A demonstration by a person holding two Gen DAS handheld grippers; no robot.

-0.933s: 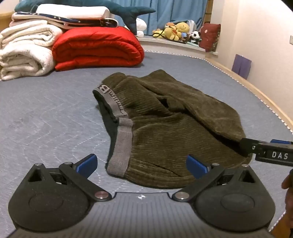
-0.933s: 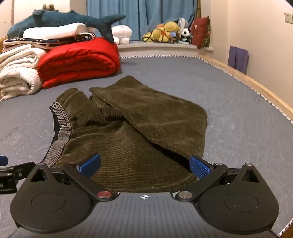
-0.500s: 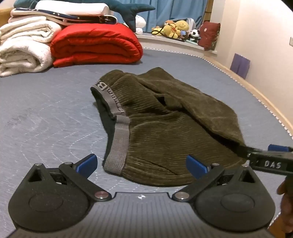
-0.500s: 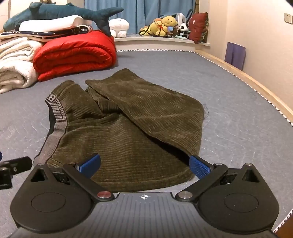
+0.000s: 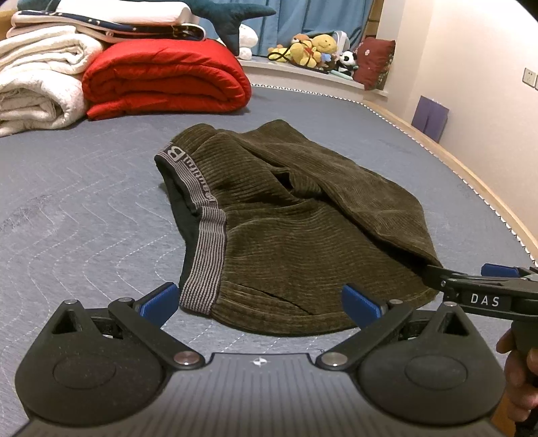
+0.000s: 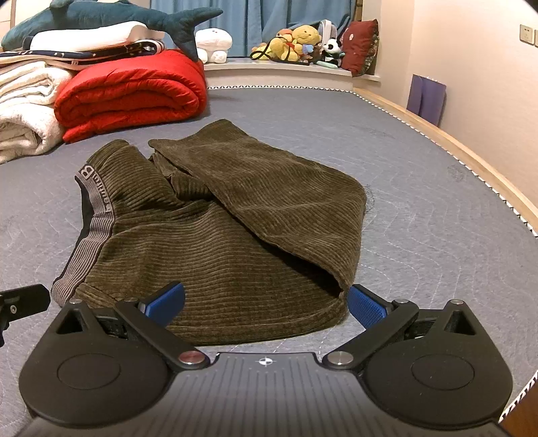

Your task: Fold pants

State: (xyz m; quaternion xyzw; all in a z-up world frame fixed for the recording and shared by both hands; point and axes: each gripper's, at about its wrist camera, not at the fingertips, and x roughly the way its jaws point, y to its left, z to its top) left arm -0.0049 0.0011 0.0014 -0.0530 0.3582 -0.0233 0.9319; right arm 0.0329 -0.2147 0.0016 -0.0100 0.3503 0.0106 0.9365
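Note:
Olive corduroy pants point(image 5: 302, 235) lie folded over on the grey quilted mattress point(image 5: 84, 201), with the grey striped waistband point(image 5: 205, 248) along their left side. My left gripper point(image 5: 260, 301) is open at the near edge, its pads on either side of the waistband's near end. The right gripper point(image 6: 265, 302) is open too, straddling the near right corner of the pants point(image 6: 218, 252), where one leg is laid over. From the left wrist view the right gripper point(image 5: 470, 279) shows side-on at that corner, held by a hand point(image 5: 517, 363).
A rolled red quilt point(image 5: 164, 77) and white blankets point(image 5: 37, 84) are stacked at the far left, with a shark plush point(image 6: 101, 13) on top. Stuffed toys point(image 5: 312, 50) line the window ledge. The wooden bed rim point(image 5: 470, 178) runs along the right.
Both grippers have edged a little forward toward the near edge of the pants, jaws still open. The pants lie as before.

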